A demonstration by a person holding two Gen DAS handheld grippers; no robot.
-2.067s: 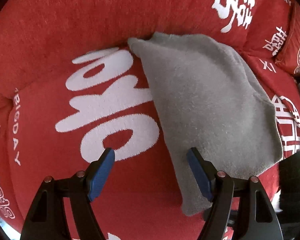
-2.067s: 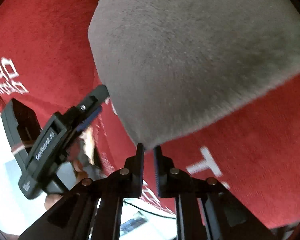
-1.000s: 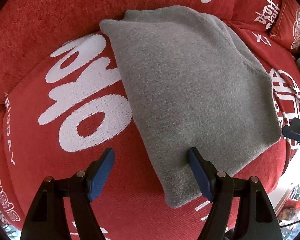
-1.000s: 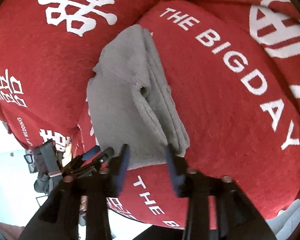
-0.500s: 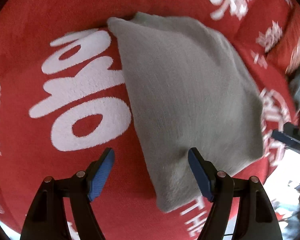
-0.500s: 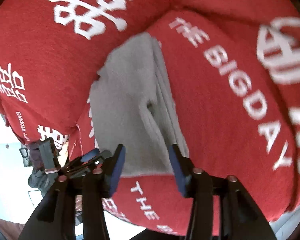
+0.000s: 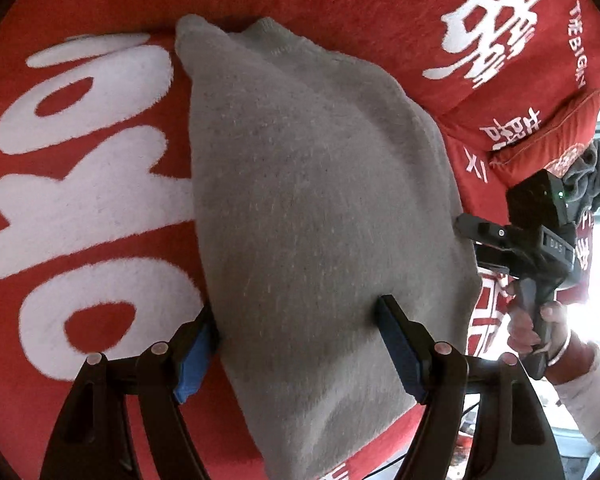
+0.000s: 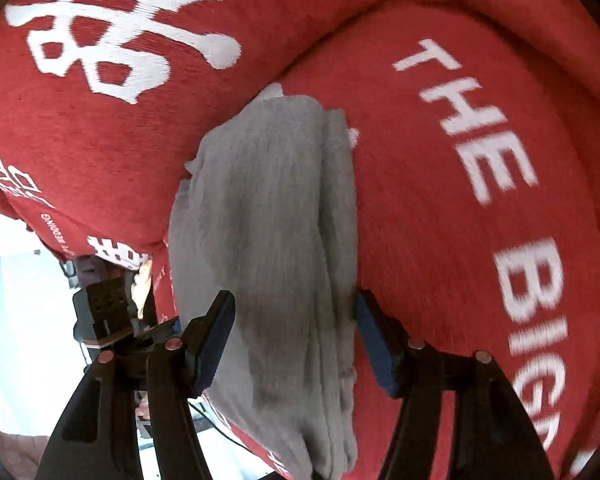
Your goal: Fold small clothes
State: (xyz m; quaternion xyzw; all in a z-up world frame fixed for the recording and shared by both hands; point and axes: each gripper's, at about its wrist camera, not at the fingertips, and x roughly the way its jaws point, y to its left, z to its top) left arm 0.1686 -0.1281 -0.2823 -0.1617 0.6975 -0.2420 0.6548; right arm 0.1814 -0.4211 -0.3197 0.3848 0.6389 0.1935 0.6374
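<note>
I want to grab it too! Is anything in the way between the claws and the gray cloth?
Nothing visible is. The left claw and right claw are both open, straddling the folded gray cloth on the red sofa cover, with no other object between.

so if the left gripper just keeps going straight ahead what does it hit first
Most likely the folded grey fleece garment, which already lies between the open left gripper fingers; beyond it comes the red printed sofa cover. Depth is uncertain.

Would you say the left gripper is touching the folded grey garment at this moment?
Cannot tell. In the left wrist view the open left gripper straddles the grey garment with fabric between its fingers, but neither view shows whether they press it or hover above.
</note>
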